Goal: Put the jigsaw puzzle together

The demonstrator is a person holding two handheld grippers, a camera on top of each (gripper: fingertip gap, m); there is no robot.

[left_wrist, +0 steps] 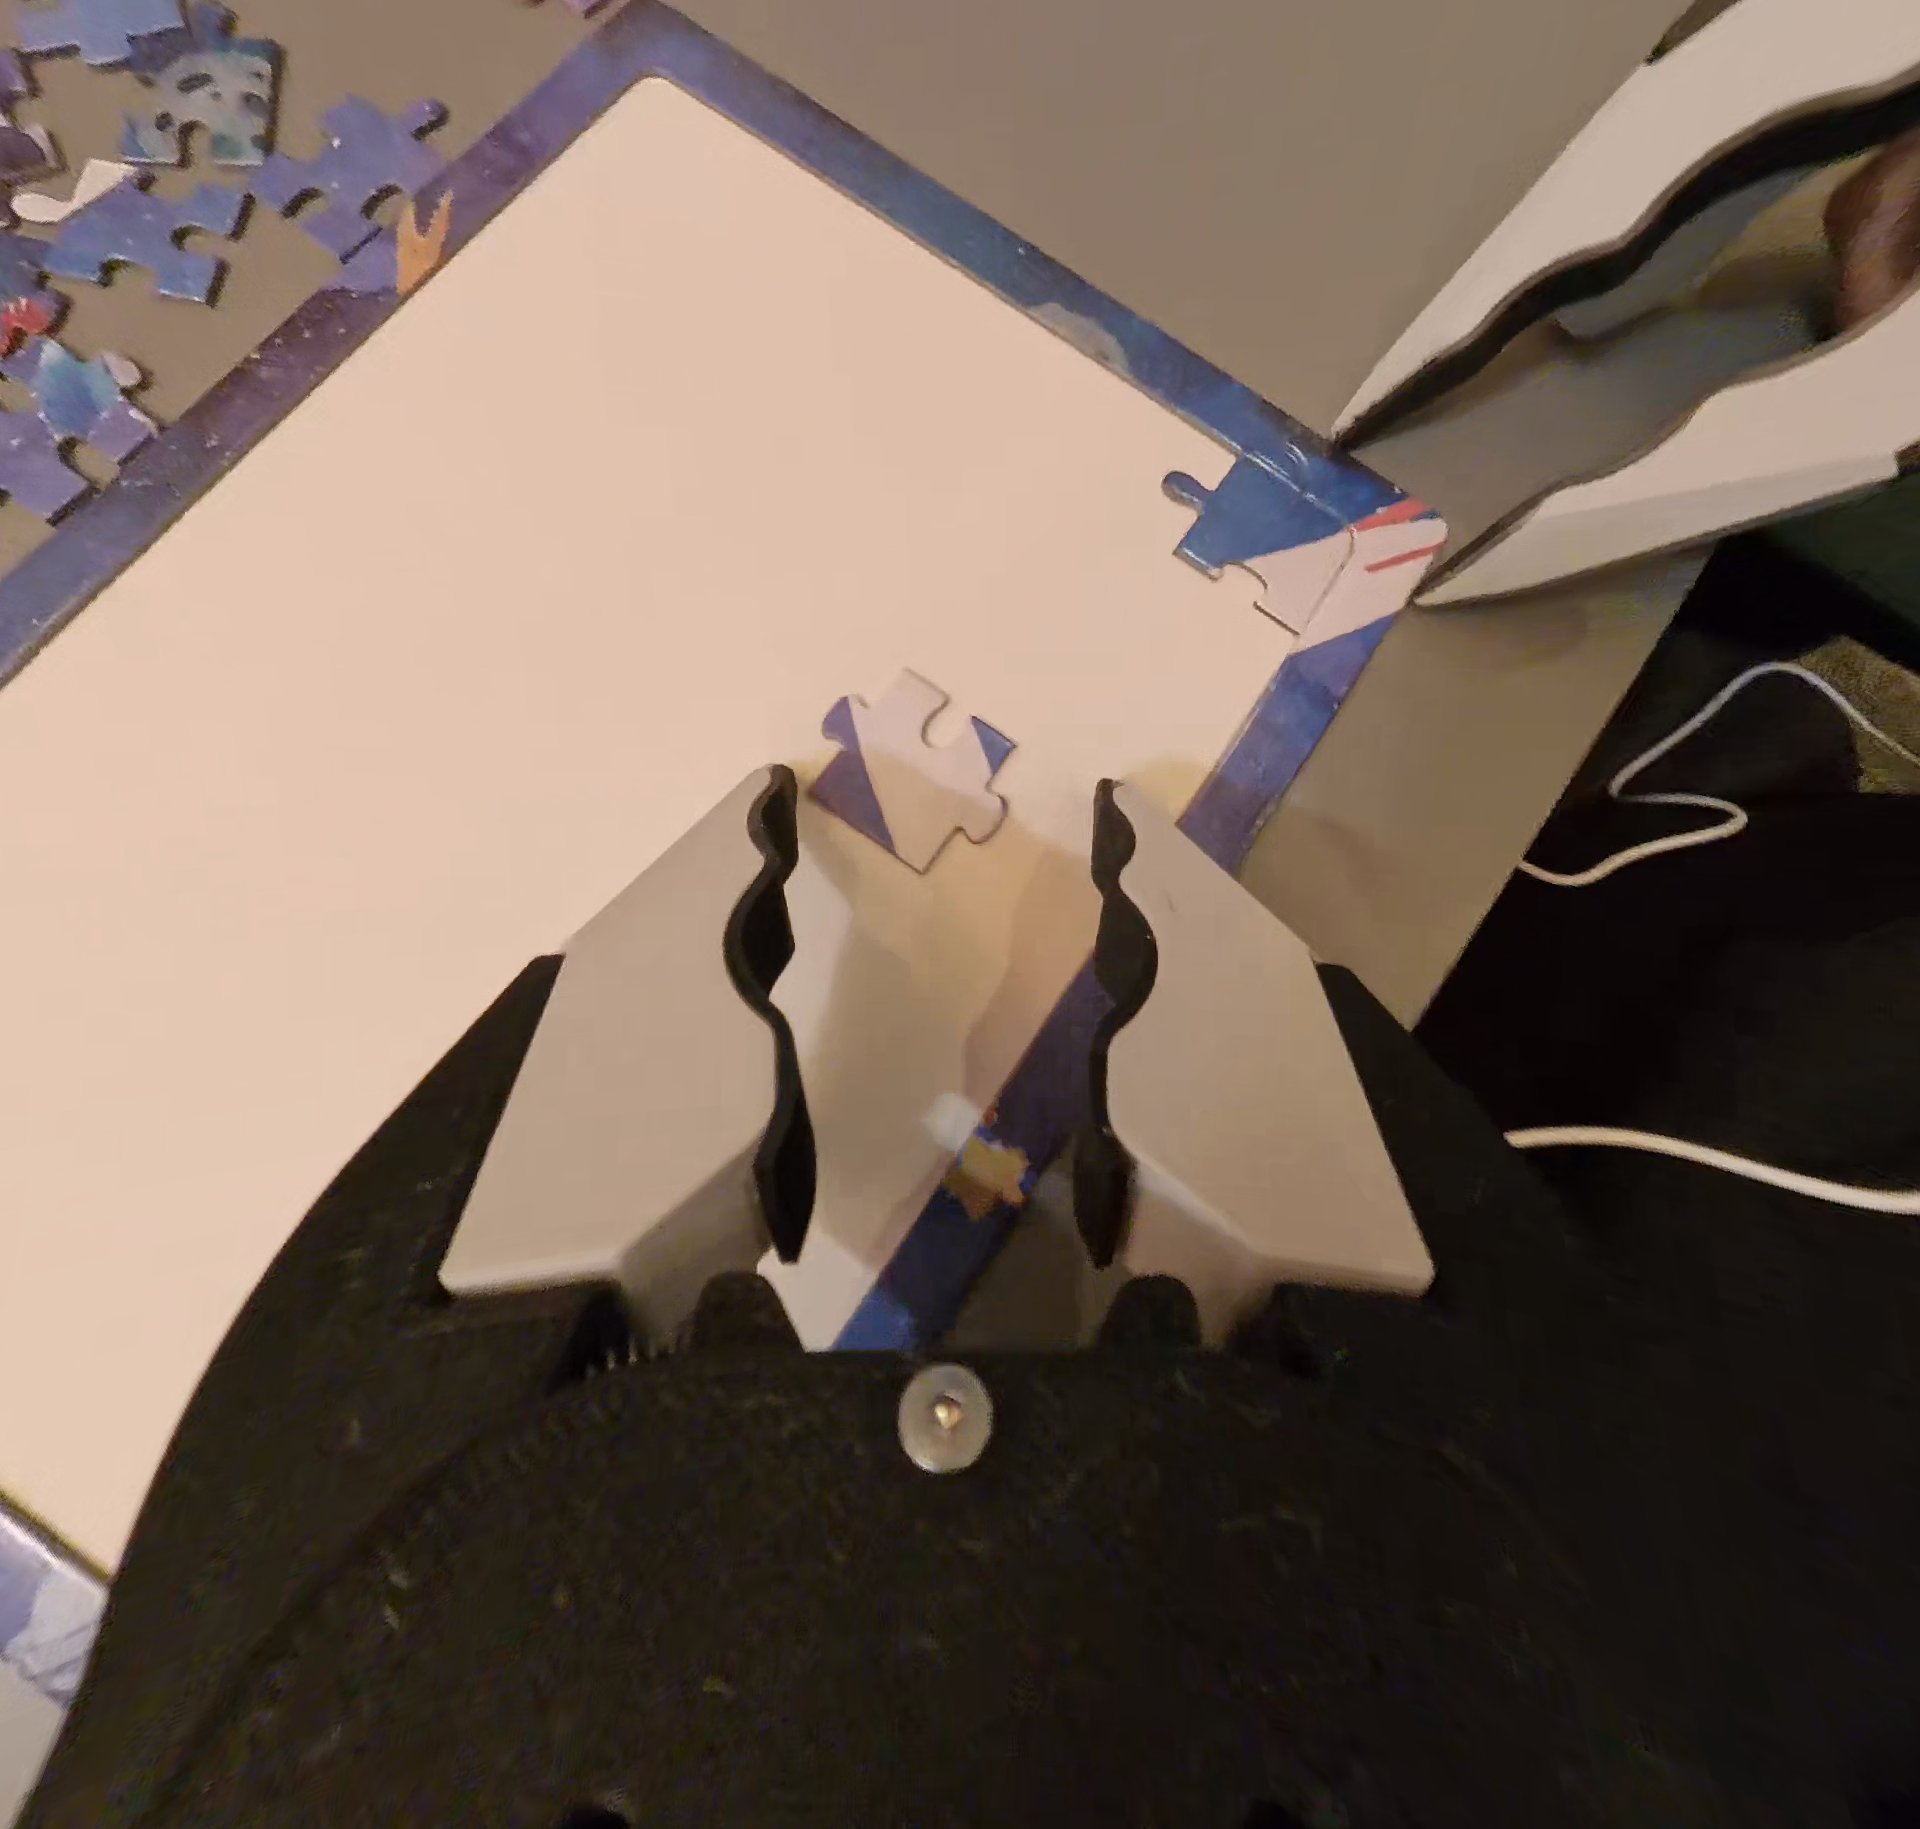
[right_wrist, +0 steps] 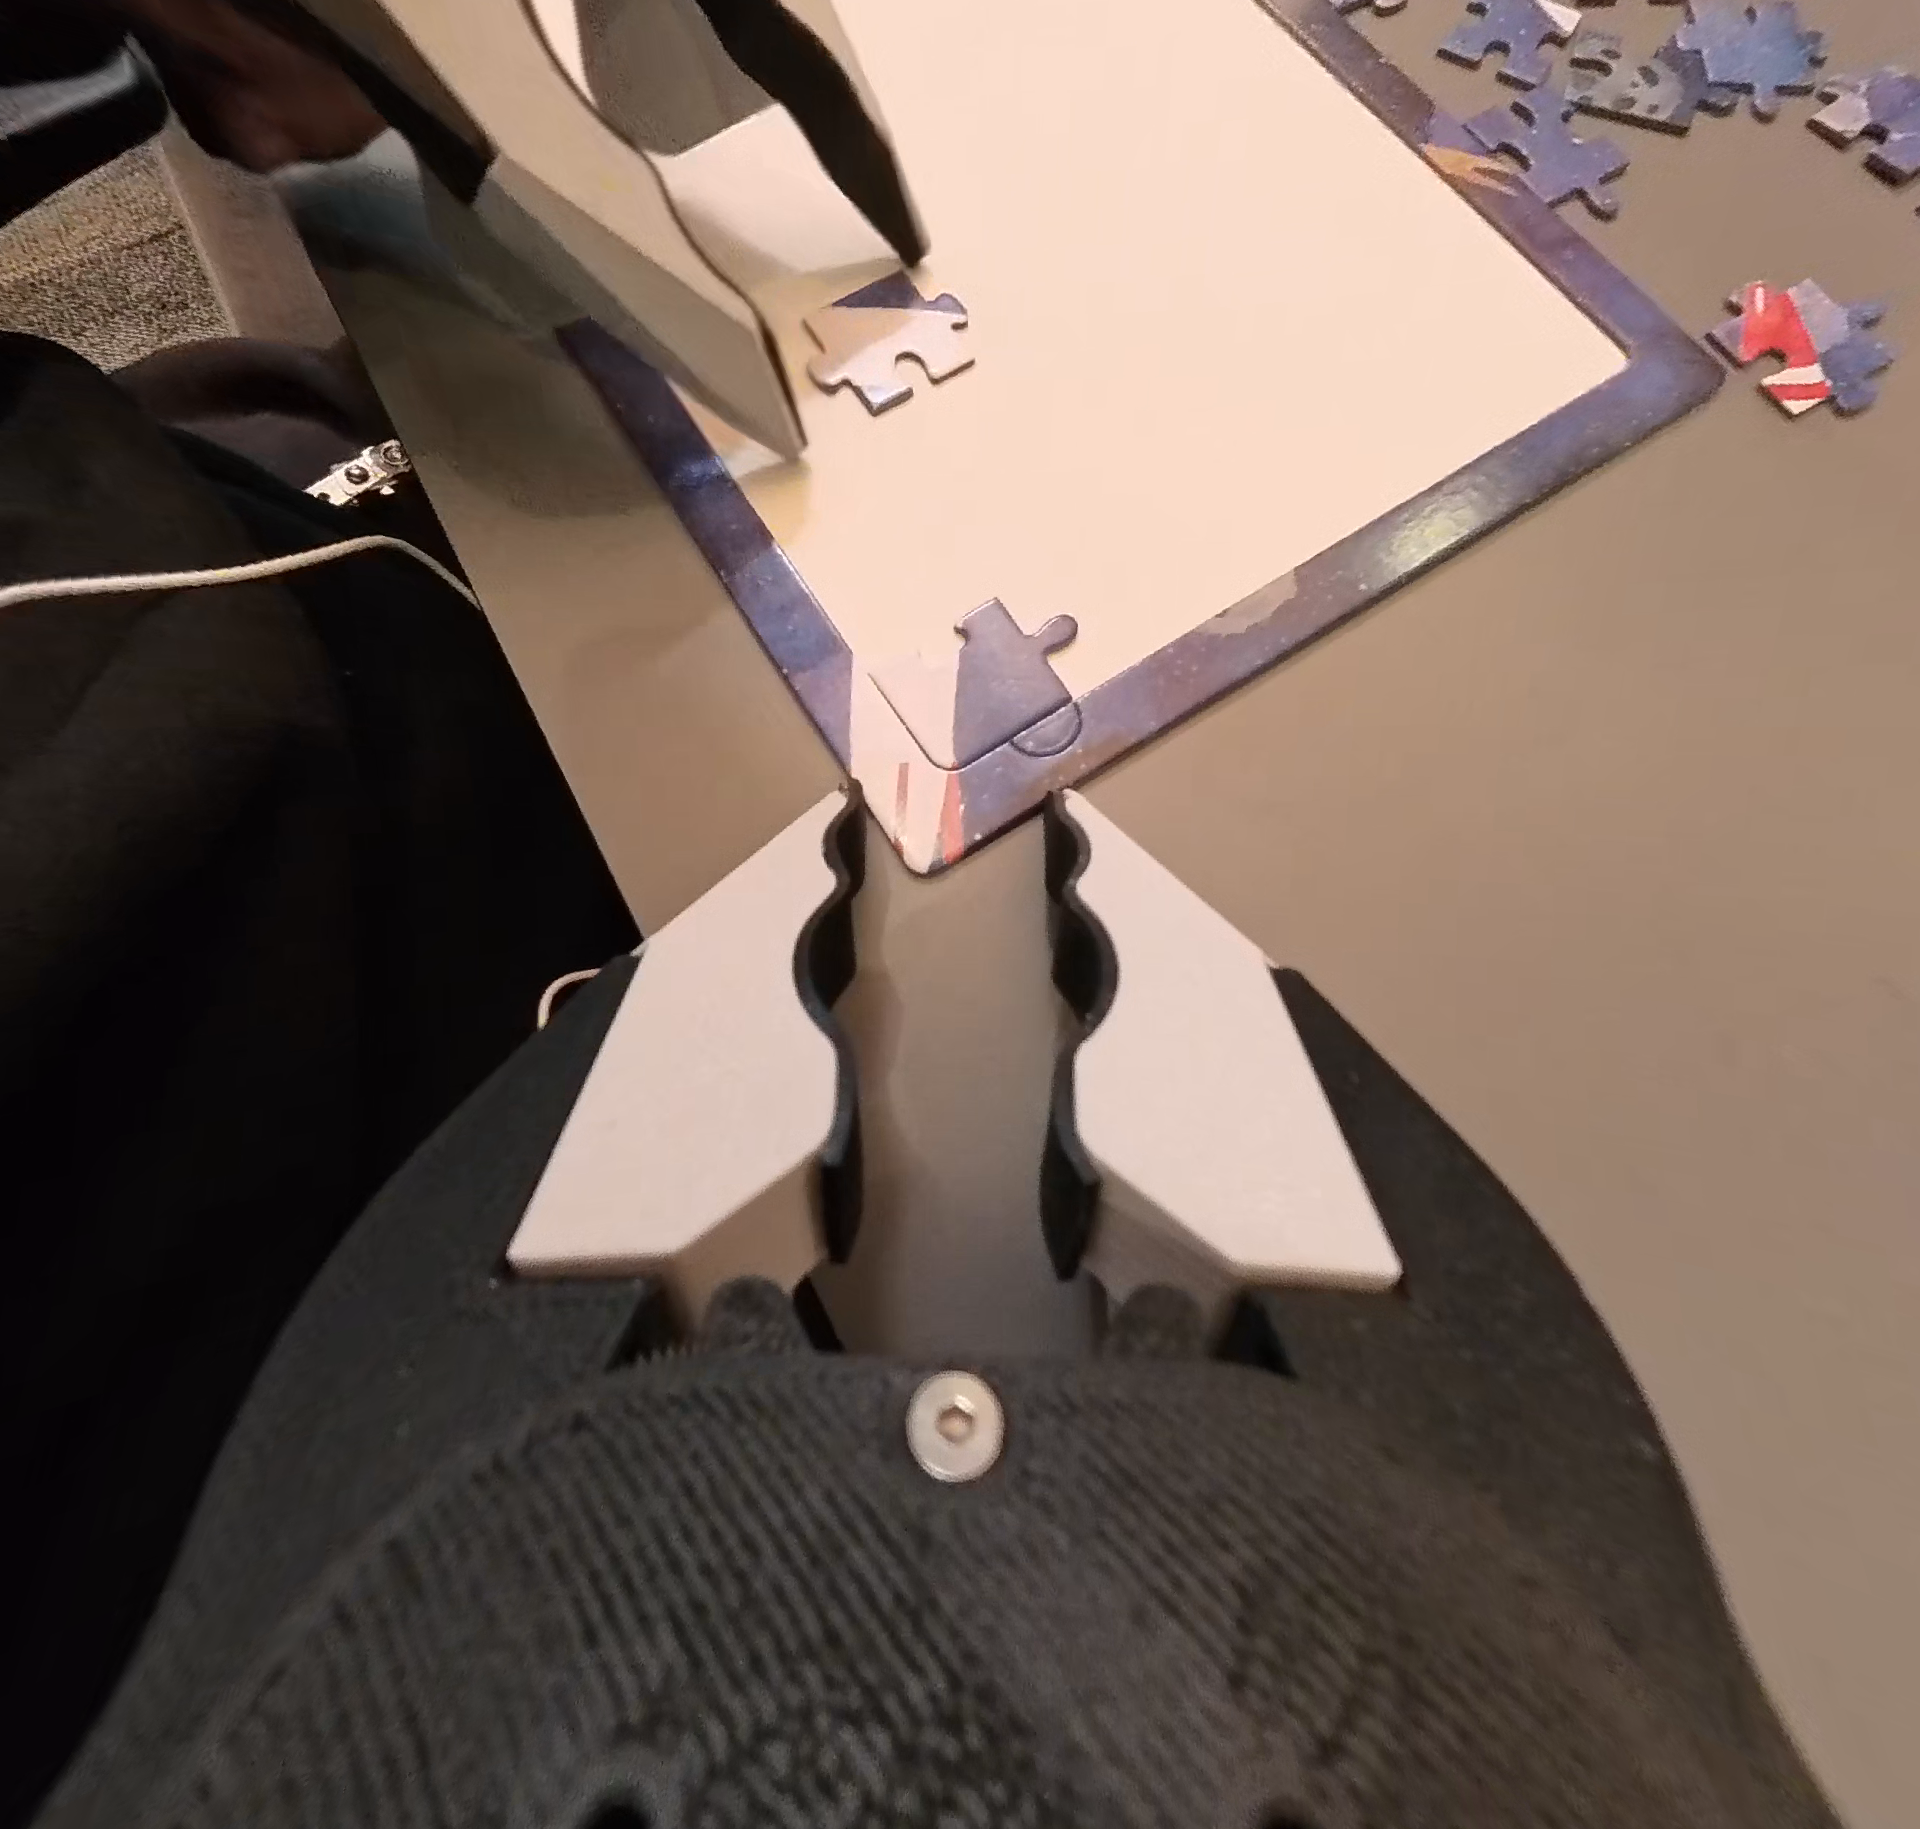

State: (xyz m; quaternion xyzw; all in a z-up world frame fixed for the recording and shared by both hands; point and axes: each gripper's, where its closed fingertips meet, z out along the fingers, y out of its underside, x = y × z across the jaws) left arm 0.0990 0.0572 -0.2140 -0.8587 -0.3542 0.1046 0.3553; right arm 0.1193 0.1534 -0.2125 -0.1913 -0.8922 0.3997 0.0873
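Left wrist view is showing the left gripper [left_wrist: 945, 787] standing wide open and holding nothing over the loose piece [left_wrist: 914, 766] lying inside the puzzle frame [left_wrist: 1091, 325], so it should be sliding this piece gently toward the seated corner piece [left_wrist: 1262, 543], while the right gripper [right_wrist: 951, 808], partly open and empty, is steadying the frame's corner.

The left gripper [left_wrist: 945, 792], jaws apart, hovers beside a loose puzzle piece [left_wrist: 920, 766] on the tray [left_wrist: 623, 491].

Dim warm light (soft shadows), edges warped
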